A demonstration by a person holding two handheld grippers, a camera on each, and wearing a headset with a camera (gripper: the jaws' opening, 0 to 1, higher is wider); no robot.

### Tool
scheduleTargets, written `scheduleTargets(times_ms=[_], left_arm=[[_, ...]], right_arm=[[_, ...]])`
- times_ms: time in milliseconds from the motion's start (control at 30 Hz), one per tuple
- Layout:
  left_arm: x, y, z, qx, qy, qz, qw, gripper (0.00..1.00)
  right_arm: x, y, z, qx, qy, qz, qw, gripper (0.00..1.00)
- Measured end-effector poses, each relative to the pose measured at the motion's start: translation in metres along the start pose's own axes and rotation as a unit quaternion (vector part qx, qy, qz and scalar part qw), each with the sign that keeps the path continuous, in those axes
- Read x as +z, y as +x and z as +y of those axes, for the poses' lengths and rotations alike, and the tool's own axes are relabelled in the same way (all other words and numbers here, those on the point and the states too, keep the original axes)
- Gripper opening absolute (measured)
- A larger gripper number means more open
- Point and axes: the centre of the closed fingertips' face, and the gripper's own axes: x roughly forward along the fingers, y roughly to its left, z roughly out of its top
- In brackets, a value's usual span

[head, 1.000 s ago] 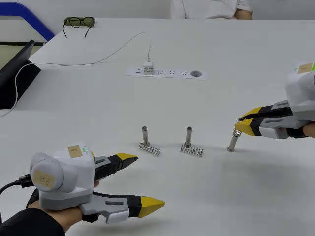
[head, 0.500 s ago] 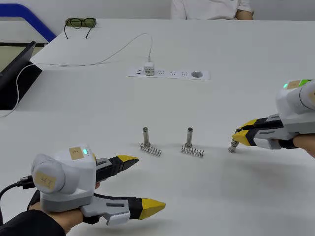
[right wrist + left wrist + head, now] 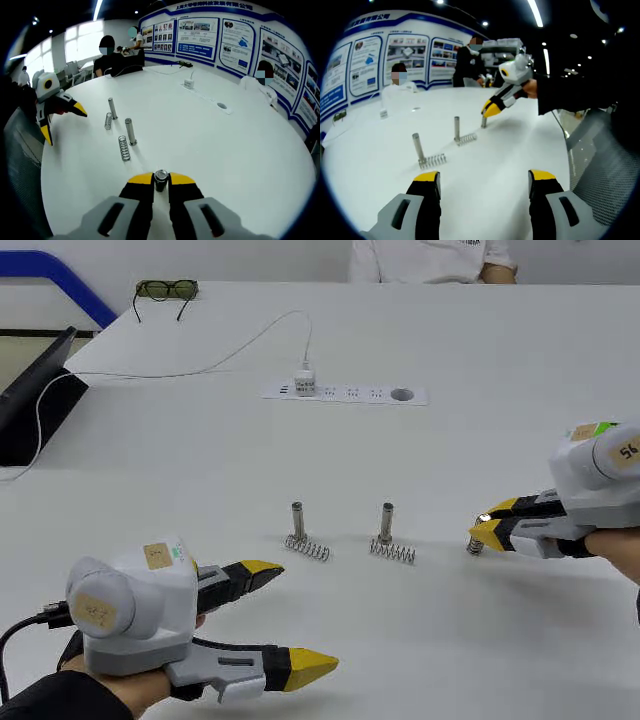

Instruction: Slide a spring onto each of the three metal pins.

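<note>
Two metal pins stand upright mid-table, the left pin and the middle pin. Each has a spring lying at its foot, the left spring and the middle spring. My right gripper is low over the table, shut on the top of the third pin. That pin's shiny top shows between the yellow fingertips. Whether a spring sits on this pin is too small to tell. My left gripper hovers open near the front left, nothing between its jaws, short of the left pin.
A white power strip with a plugged-in charger and a thin cable lies further back. Glasses rest at the far left. A dark screen stands at the left edge. A person sits across the table.
My right gripper has come down toward the table with the third pin, which went from tilted and tall to low and short. The left gripper has stayed put.
</note>
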Motion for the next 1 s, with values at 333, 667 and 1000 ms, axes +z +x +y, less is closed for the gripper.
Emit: scheduleTargets(times_ms=[333, 667, 1000], left_arm=[[-0.001, 0.001, -0.001, 0.000, -0.001, 0.000, 1.0000, 0.73], [-0.001, 0.001, 0.000, 0.001, -0.002, -0.001, 1.0000, 0.72], [-0.001, 0.001, 0.000, 0.002, -0.003, -0.002, 1.0000, 0.72]], right_arm=[[-0.006, 0.002, 0.002, 0.001, -0.002, 0.008, 1.0000, 0.13], [-0.017, 0.003, 0.005, 0.005, 0.003, 0.020, 0.9998, 0.16], [-0.034, -0.004, 0.012, 0.009, 0.012, 0.033, 0.9993, 0.16]])
